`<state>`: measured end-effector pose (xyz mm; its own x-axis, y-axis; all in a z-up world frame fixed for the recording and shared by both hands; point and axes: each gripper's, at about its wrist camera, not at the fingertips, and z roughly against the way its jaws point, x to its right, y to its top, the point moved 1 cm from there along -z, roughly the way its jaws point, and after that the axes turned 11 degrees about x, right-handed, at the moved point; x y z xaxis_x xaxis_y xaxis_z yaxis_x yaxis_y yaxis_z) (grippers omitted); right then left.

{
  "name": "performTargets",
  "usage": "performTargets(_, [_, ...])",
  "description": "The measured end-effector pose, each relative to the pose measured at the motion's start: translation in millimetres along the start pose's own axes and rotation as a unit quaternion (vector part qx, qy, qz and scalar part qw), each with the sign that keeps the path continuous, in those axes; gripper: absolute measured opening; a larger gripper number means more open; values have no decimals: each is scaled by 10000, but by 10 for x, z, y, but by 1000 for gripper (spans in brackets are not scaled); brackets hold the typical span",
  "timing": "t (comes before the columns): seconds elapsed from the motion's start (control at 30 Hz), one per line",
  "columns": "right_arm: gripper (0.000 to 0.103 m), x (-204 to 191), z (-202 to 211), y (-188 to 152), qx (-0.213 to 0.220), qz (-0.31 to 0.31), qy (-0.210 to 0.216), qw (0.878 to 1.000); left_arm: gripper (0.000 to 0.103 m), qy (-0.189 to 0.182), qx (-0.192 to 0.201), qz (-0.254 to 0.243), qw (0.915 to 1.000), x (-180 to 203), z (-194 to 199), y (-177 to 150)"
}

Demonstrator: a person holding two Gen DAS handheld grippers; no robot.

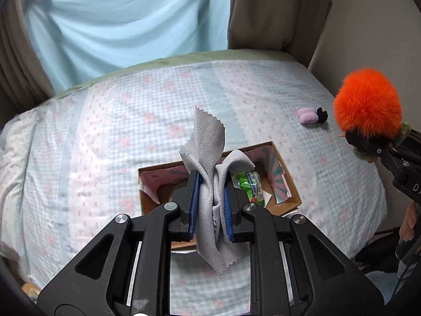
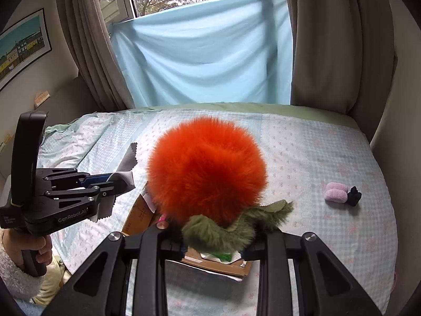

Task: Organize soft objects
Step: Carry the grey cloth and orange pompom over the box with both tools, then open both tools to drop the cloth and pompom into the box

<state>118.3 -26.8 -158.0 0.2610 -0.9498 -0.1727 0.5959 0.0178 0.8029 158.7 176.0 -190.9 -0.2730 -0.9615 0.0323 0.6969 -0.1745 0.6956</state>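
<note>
The left hand-held gripper (image 1: 210, 181) is hanging over the bed (image 1: 105, 131), its blue-padded fingers (image 1: 195, 200) nearly closed and pinching a grey cloth (image 1: 209, 142) between them. The cloth is bunched at the pads, and its long axis is running along the fingers: one zigzag-edged corner is pointing toward the far side, past the fingertips, while the other end is drooping toward the near side. Beneath it an open cardboard box (image 1: 286, 173) is lying on the checked bedspread, with a green packet (image 1: 248, 184) showing inside, just right of the cloth. The right hand-held gripper (image 2: 214, 247) is holding a fluffy orange plush toy (image 2: 208, 168) by its olive-green furry part (image 2: 218, 233), which is filling the gap between the fingers; the round orange body is pointing away from the gripper, toward the far side, and hovering over the box's right portion. How tightly these fingers are pressing cannot be told, since the fur is hiding the pads. Farther right on the bed, well apart from the box, a small lilac plush piece (image 2: 336, 191) is lying on its side, touching a small black item (image 2: 354, 196) at its right end.
</note>
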Motion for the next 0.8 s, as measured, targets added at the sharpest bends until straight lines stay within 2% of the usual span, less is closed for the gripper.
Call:
performTargets(0.2, [26, -309, -346, -159, -201, -184, -44, 9996, 15, 14, -154, -167, 9997, -426, -130, -261])
performTargets(0.37, [26, -406, -597, -254, -440, -66, -53, 9990, 15, -174, -406, -217, 9988, -631, -391, -369])
performTargets(0.57, [26, -369, -917, -391, -937, -94, -238, 9953, 15, -462, -631, -377, 9962, -653, -686, -372])
performTargets(0.7, [26, -245, -1160, -471, -1386, -386, -371, 9889, 15, -600, -813, -726, 9922, -477, -934, -363])
performTargets(0.73, [30, -202, -1241, -496, -1550, -516, -350, 9859, 18, -660, -852, -789, 9910, -427, -991, -366])
performTargets(0.77, [34, -172, -1318, -526, -1732, -646, -371, 9821, 40, -718, -929, -839, 9895, -380, -1055, -376])
performTargets(0.8, [49, -143, -1389, -561, -1865, -756, -437, 9786, 63, -758, -1070, -872, 9875, -340, -1129, -397])
